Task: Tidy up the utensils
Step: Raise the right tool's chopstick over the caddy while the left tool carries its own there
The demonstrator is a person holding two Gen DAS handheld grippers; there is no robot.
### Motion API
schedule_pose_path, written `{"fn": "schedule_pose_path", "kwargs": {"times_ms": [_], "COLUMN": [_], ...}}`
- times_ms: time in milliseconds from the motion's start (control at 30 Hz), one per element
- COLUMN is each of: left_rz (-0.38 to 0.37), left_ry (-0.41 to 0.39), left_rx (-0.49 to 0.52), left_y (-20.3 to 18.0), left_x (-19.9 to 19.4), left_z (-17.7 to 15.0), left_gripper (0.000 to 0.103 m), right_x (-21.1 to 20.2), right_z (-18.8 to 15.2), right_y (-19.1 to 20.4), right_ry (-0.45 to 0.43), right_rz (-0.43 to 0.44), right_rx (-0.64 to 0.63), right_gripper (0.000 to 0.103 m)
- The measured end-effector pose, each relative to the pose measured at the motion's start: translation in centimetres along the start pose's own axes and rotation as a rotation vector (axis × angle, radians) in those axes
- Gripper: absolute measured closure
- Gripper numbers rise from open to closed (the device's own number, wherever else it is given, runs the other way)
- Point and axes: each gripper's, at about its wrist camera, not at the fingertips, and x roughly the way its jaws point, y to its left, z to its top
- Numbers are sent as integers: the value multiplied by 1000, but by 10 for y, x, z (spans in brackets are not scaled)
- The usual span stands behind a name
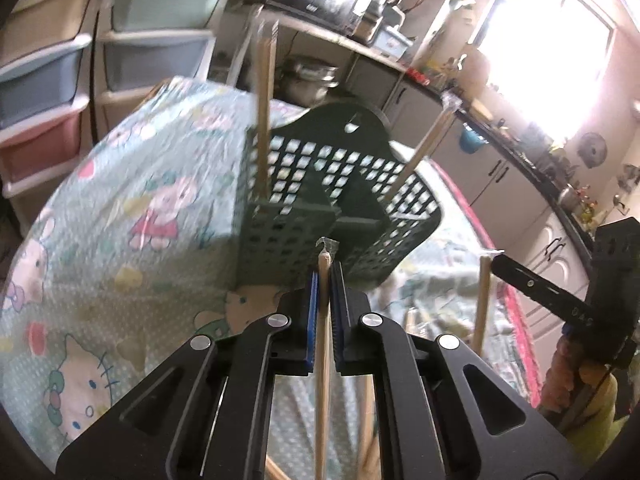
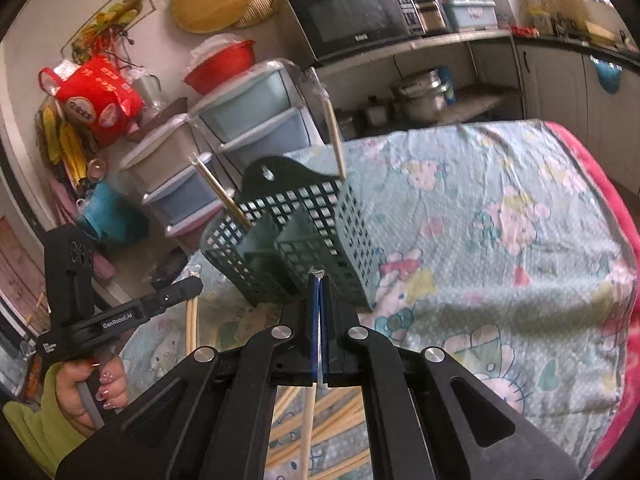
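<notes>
Pinched between our left gripper's (image 1: 325, 276) jaws is a pale wooden chopstick (image 1: 322, 360); our right gripper (image 2: 319, 284) clamps another. Two chopsticks (image 1: 265, 120) already stand in the dark green perforated plastic holder (image 1: 336, 200); several more lie on the cartoon-print cloth surface (image 2: 500, 240).

Left claw (image 1: 325, 276) clamped tight; right claw (image 2: 319, 280) likewise, both tilted upward.

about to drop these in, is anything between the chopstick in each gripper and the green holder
Nothing visible blocks either path. The left gripper and right gripper each clamp a wooden chopstick just short of the dark green perforated plastic holder, whose middle compartments look free; two sticks already stand at its sides.
</notes>
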Motion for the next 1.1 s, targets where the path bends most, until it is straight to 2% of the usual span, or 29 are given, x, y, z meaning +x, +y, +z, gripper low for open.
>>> {"fn": "schedule_pose_path", "kwargs": {"times_ms": [733, 1100], "left_rz": [-96, -106], "left_ry": [-131, -205], "left_rx": [88, 152], "left_y": [-40, -61], "left_x": [-32, -43], "left_z": [47, 81], "left_gripper": [100, 100], "right_x": [-33, -41], "right_z": [36, 67], "right_y": [35, 59], "right_ry": [-135, -211], "right_rz": [5, 34], "right_rx": [-88, -150], "right_gripper": [102, 102]}}
